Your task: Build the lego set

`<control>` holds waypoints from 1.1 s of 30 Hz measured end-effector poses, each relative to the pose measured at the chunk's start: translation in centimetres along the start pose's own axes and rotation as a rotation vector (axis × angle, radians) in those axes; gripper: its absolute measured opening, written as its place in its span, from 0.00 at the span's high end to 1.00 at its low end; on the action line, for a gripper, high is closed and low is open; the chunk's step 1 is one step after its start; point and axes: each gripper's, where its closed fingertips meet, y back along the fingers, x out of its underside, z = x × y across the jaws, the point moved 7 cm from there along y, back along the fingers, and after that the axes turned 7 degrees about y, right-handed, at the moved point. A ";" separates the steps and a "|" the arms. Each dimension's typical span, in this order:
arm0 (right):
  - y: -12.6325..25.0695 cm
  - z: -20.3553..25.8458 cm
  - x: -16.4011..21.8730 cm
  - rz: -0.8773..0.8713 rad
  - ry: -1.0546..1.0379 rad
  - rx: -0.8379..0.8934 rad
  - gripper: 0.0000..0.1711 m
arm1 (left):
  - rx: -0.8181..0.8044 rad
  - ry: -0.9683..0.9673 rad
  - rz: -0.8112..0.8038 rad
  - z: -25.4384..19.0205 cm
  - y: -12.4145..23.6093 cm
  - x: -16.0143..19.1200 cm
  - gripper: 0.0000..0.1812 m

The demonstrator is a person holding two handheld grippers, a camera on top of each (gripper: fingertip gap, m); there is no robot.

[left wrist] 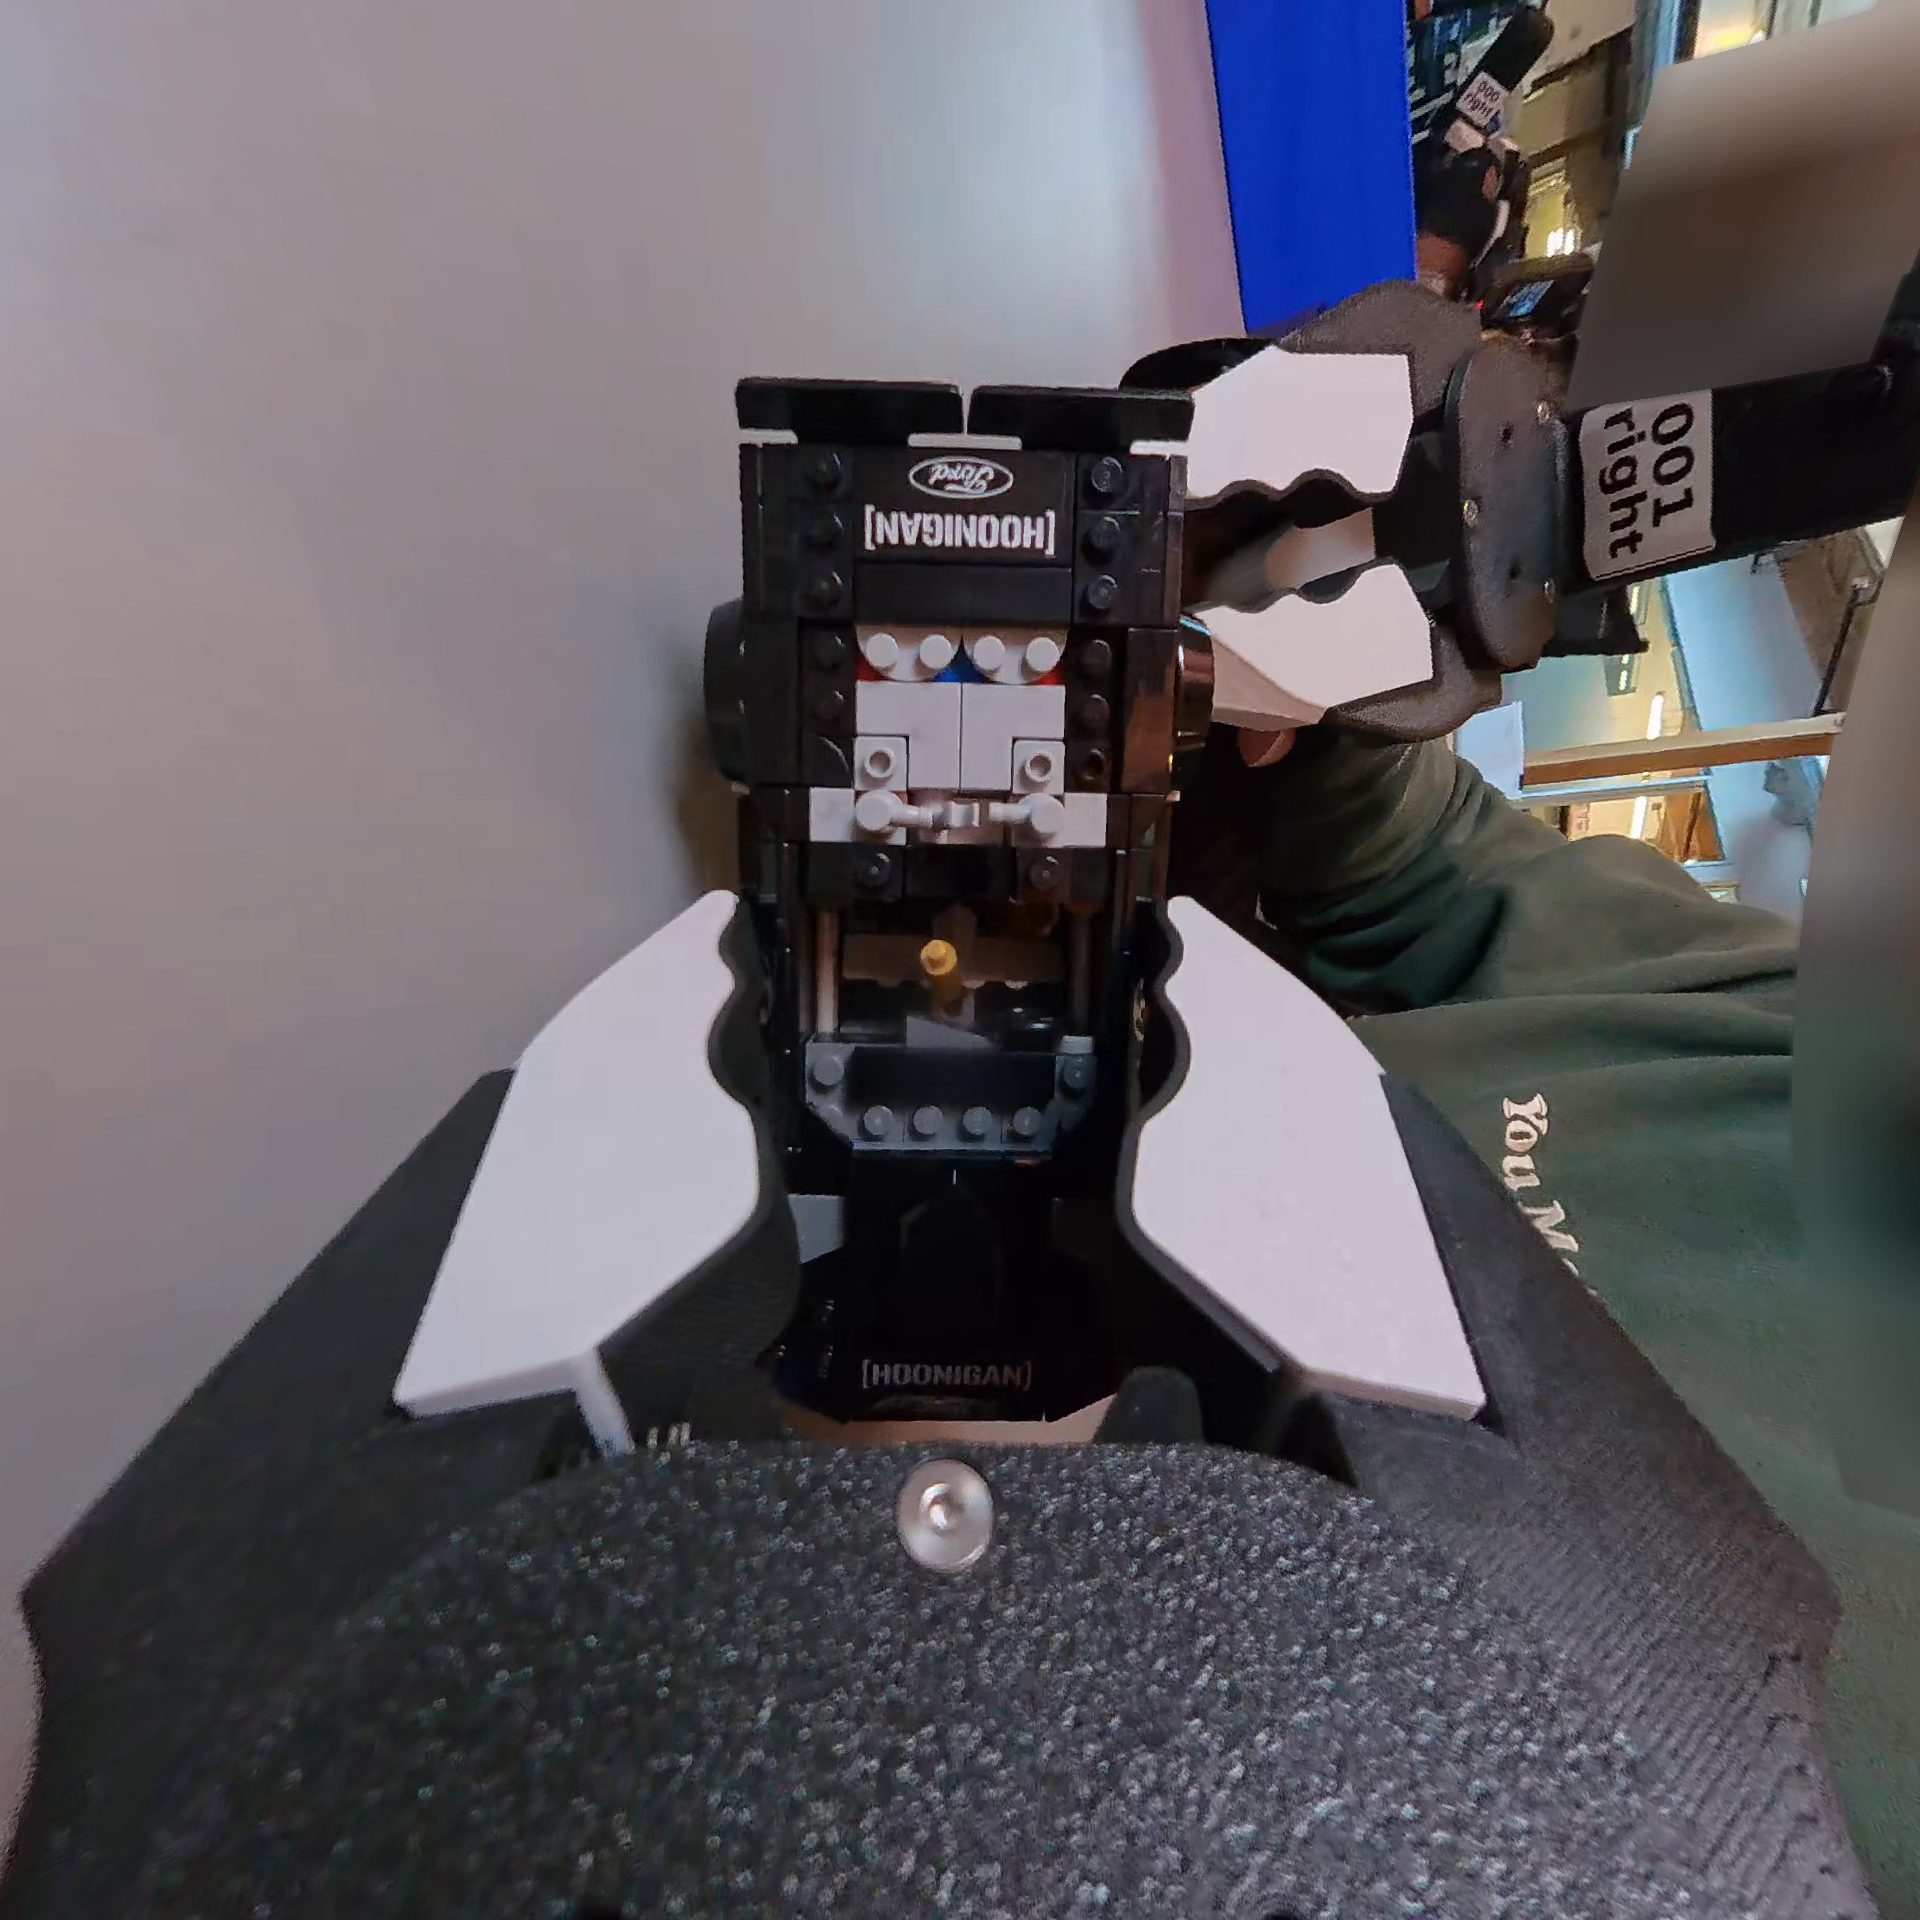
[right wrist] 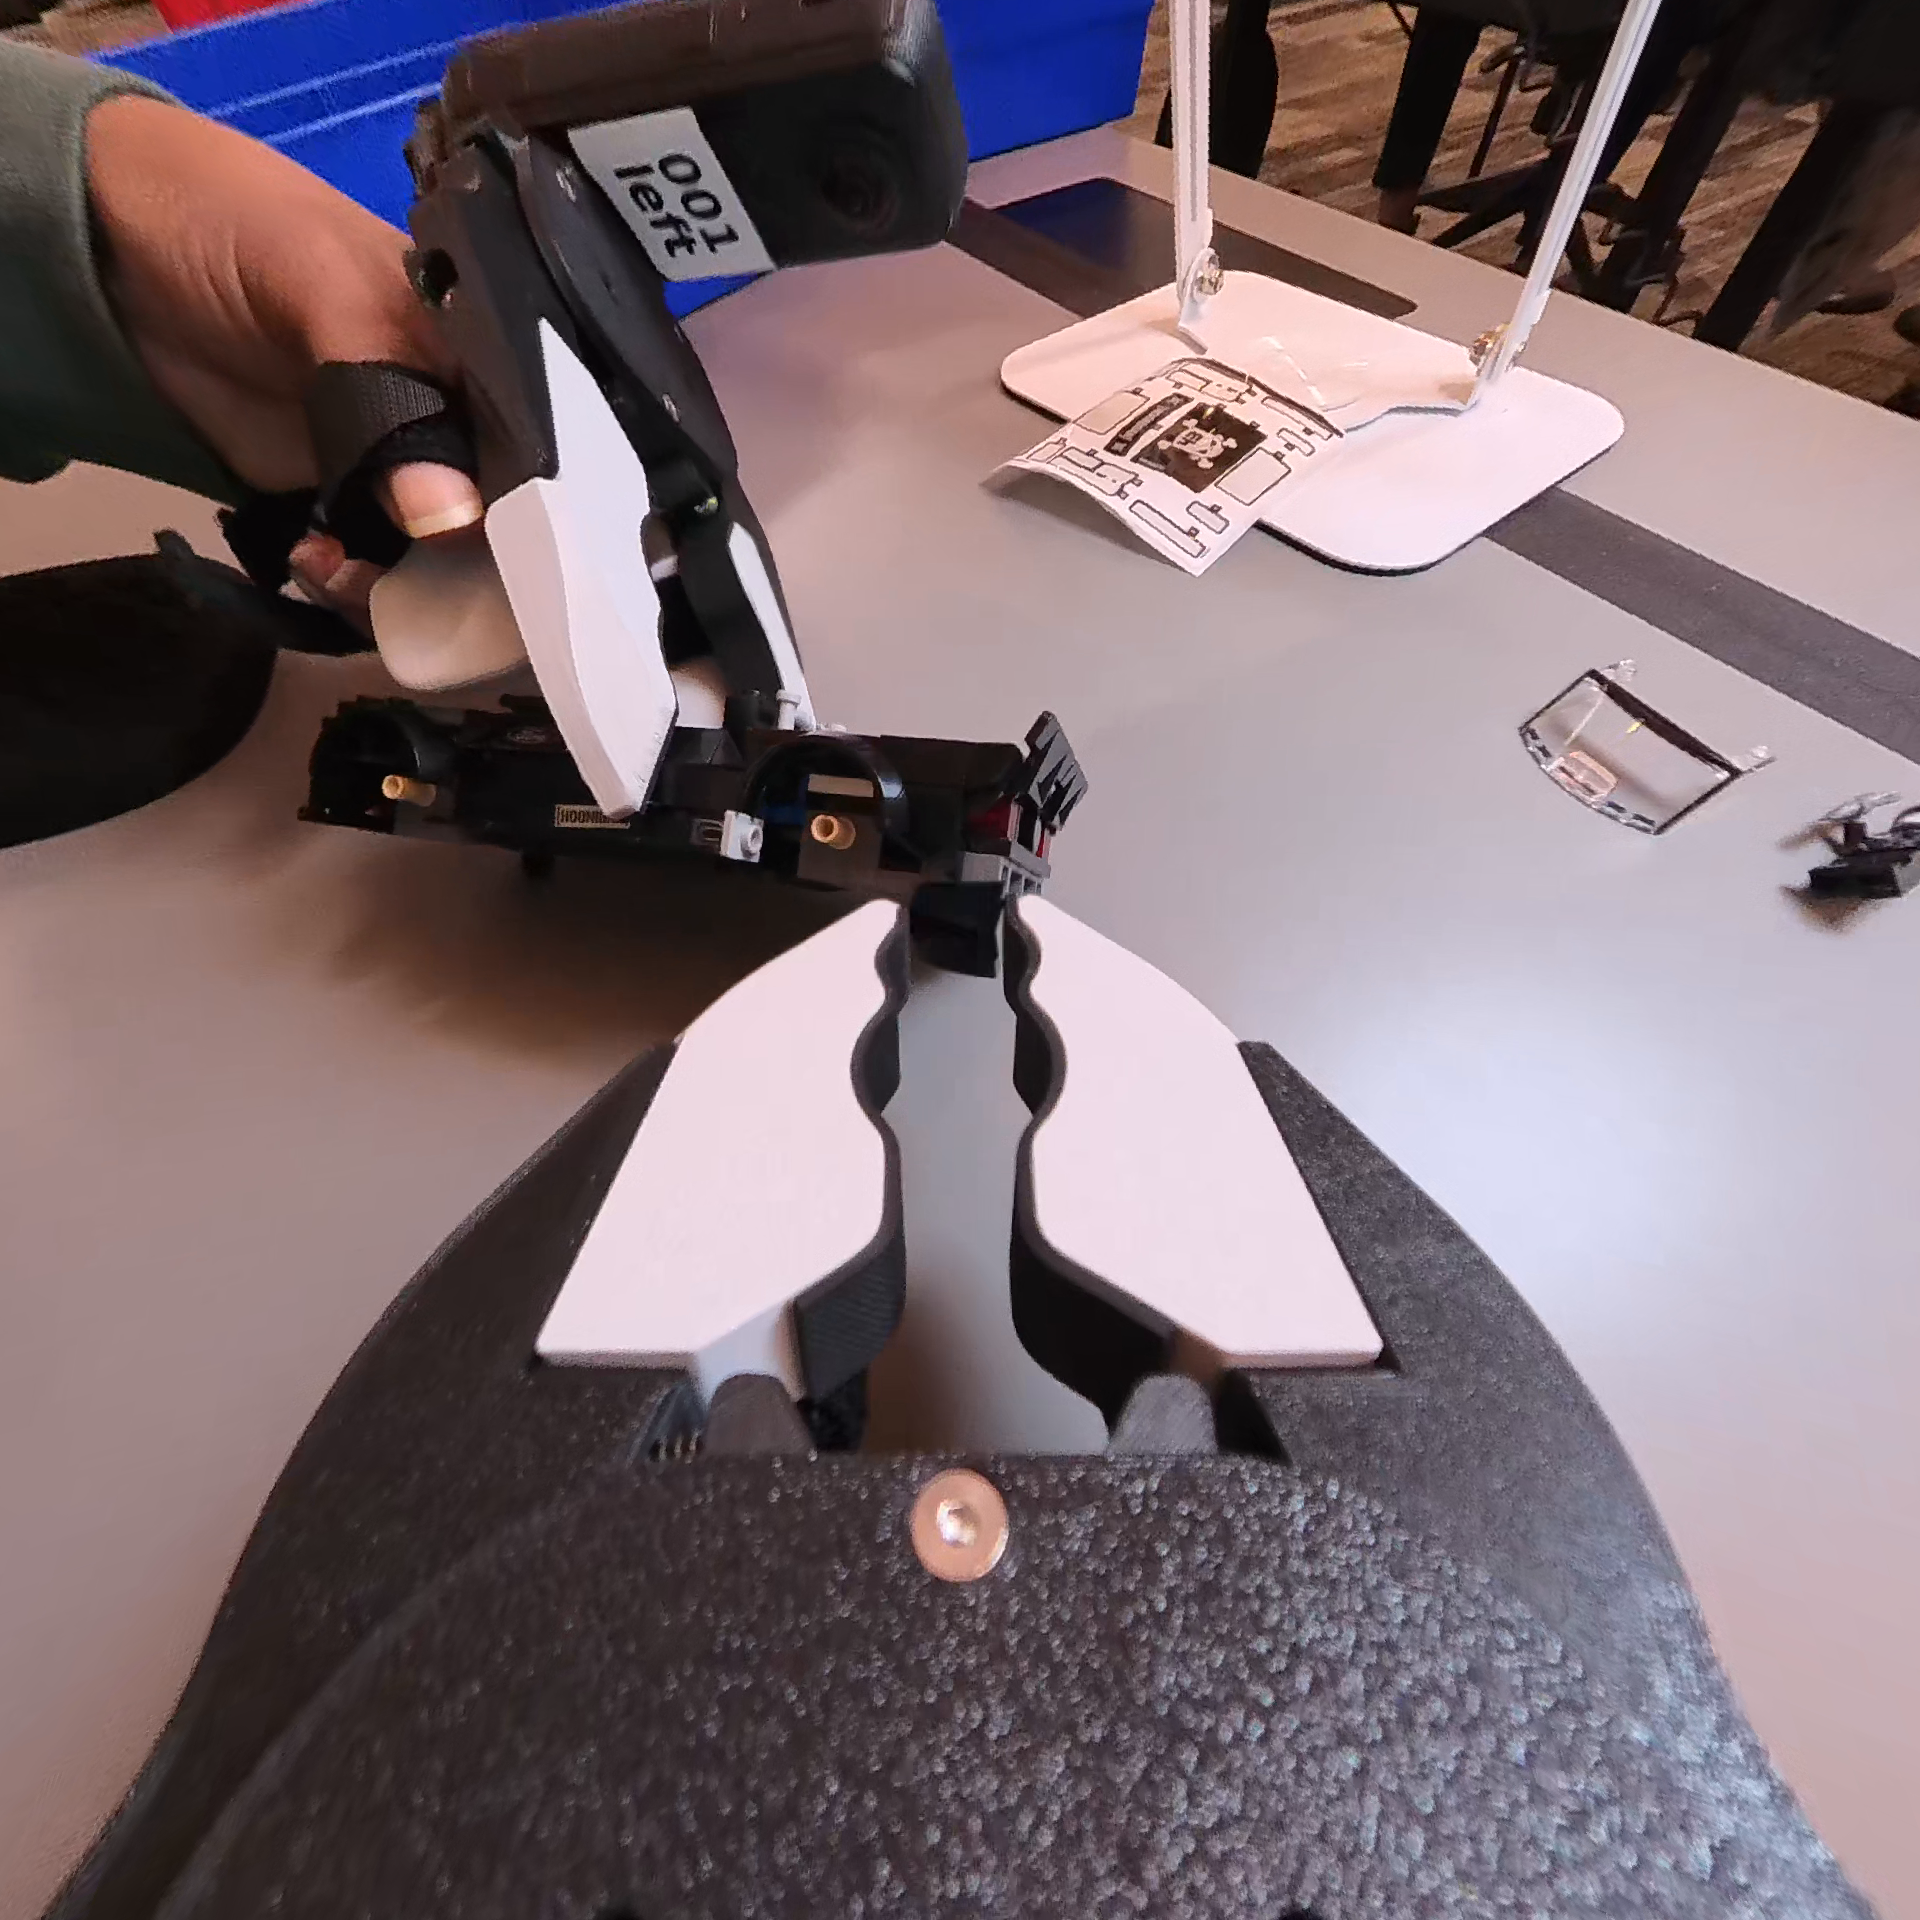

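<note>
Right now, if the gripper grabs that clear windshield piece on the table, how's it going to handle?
The clear windshield piece is probably light and rigid: it looks like thin moulded plastic holding its curve. Its glossy surface may slip between gripper pads. Resting on the grey table on a curved shell, it could rock or skid if pushed rather than lifted.

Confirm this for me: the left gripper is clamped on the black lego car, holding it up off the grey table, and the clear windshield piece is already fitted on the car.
One thing is wrong: the clear windshield piece is not fitted; the right wrist view shows it lying loose on the grey table. The left gripper is indeed clamped on the black lego car, held above the table.
</note>
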 end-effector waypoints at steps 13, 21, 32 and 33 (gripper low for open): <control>0.6 -1.0 -0.5 -0.114 0.043 0.055 0.90 | 0.049 0.001 0.009 0.2 0.0 0.0 0.61; 0.2 -0.6 -0.5 -0.143 0.063 0.001 0.90 | 0.080 -0.037 0.023 0.3 0.1 0.2 0.61; 0.7 -0.7 3.3 0.266 0.093 -0.147 0.90 | -0.013 -0.132 0.056 -0.2 -0.1 0.4 0.61; 0.7 -0.7 3.4 0.306 0.099 -0.152 0.90 | -0.044 -0.156 0.065 -0.3 -0.2 0.5 0.61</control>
